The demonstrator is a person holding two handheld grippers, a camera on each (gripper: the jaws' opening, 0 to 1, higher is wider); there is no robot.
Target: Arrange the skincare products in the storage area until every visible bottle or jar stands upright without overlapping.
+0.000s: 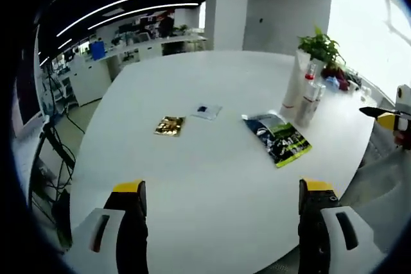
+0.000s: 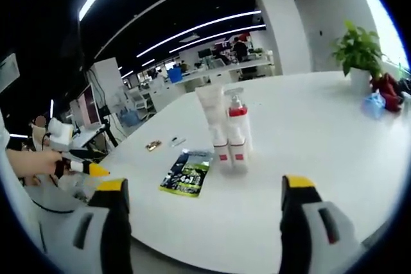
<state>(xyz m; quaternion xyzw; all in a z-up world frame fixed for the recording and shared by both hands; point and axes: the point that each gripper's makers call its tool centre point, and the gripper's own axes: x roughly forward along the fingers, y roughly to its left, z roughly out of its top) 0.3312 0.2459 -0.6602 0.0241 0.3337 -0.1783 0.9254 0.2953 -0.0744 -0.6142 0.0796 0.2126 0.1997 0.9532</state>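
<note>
A tall white tube (image 2: 210, 115) and a white pump bottle with red bands (image 2: 238, 131) stand upright, close together, near the middle of the white table (image 2: 308, 133). In the left gripper view the tube (image 1: 292, 88) and the bottle (image 1: 311, 97) stand at the far right, well beyond my left gripper (image 1: 221, 187). That gripper is open with nothing between its jaws. My right gripper (image 2: 204, 184) is also open and empty, short of the bottles. A hand holds the left gripper (image 2: 83, 167) at the left of the right gripper view.
A green and black packet (image 1: 279, 138) lies flat near the bottles, also the packet (image 2: 187, 172). A gold sachet (image 1: 169, 125) and a small white sachet (image 1: 206, 111) lie further off. A potted plant (image 2: 356, 49) and red and blue items (image 2: 382, 91) sit at the table's far side.
</note>
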